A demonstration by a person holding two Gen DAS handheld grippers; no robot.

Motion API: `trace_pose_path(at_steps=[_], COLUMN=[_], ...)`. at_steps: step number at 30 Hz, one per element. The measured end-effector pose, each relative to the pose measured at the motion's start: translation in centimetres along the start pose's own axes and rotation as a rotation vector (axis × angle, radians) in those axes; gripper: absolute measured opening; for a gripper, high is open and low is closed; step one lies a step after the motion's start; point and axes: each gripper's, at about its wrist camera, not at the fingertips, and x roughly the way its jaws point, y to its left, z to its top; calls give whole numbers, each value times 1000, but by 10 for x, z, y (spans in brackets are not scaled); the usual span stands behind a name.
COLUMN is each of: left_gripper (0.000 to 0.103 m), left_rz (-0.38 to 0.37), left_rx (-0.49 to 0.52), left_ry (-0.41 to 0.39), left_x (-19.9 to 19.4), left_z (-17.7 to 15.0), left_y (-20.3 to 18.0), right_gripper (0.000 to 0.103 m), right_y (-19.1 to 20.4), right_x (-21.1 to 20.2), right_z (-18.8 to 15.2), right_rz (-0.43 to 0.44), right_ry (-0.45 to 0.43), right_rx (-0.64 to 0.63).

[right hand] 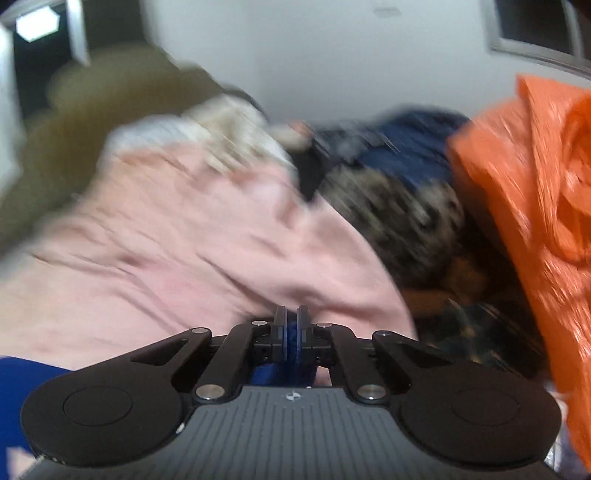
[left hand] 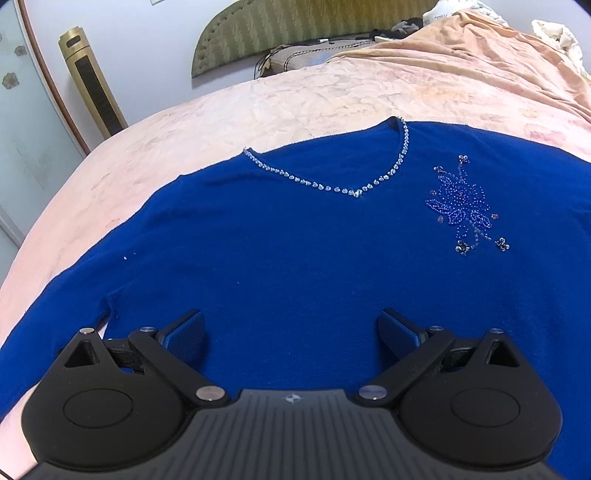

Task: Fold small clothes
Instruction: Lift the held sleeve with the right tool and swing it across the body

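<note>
Home bedroom; bed (left hand: pixel 314 99), padded headboard (left hand: pixel 295 29), heaped clothes (right hand: pixel 406 206)

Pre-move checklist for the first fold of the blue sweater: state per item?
1. Blue sweater lies flat, front up, on the bed cover: ok.
2. Right gripper shut on blue fabric: ok; which edge of the sweater, cannot tell.
3. Left gripper has a hold: not ok; it is open over the sweater's body, gripping nothing.
4. Beaded flower and neckline trim free of both grippers: ok.
5. Right side clear of the orange bag: cannot tell, view blurred.
</note>
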Motion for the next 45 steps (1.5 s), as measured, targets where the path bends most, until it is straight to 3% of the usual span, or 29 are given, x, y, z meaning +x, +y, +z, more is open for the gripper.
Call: trace_pose_path(at_steps=[2,3,4,5,6,7,8,9,10,12,14,17,19,21,25,28,29,30,38,43,45], left_gripper=[101,101,101,101,101,101,101,101,101,101,101,101,101,101,101,101,101,101,101,101,101], left_rz=[0,-1,-2,-4,-7,-9,-8,-7,-6,-6,-11,-13,-6,-5,-6,-12,-13,-14,-27,-36,-36], left_rx=[-3,-6,-10,-14,-17,-20,-20,-17,-13,-7,-10,-7,-6,-14,-29,-29,-29,-30,-46,-45,-43], left_ry=[2,4,7,11,15,17,17,14,12,7,6,11,10,12,13,13,13,13,19,17,11], left_x=[0,1,2,3,4,5,4,3,2,1,0,-1,-2,-2,0,1,1,1,4,2,0], left_z=[-1,0,-1,0,0,1,1,2,2,2,1,-2,-3,-2,0,-1,-1,-1,-1,-2,-4], left_y=[2,3,4,4,4,4,4,4,3,2,3,3,5,7,9,10,10,11,15,15,16], right_gripper=[6,11,9,20,48,58,56,55,55,59,72,72,75,77,77,43,19,7,5,22,40], right_y=[0,-3,-10,-15,-18,-22,-27,-35,-44,-53,-47,-31,-30,-23,1,4,6,9,7,-8,-16], right_x=[-34,-50,-63,-71,-75,-75,-78,-85,-98,-110,-95,-63,-39,-14,23,39,38,34,-39,-57,-57], right_z=[-4,-9,-14,-17,-19,-23,-25,-27,-30,-33,-33,-33,-37,-42,-35,-41,-47,-50,-82,-104,-107], right_rz=[92,138,144,81,-78,-301,-489,-560,-497,-270,-113,59,215,302,194,156,145,125,123,126,133], right_ry=[-102,-147,-177,-188,-184,-173,-165,-181,-222,-230,-120,2,75,159,242,280,280,273,196,234,201], right_rx=[-66,-91,-106,-114,-119,-115,-82,-14,89,245,274,322,491,637,646,684,675,657,545,616,696])
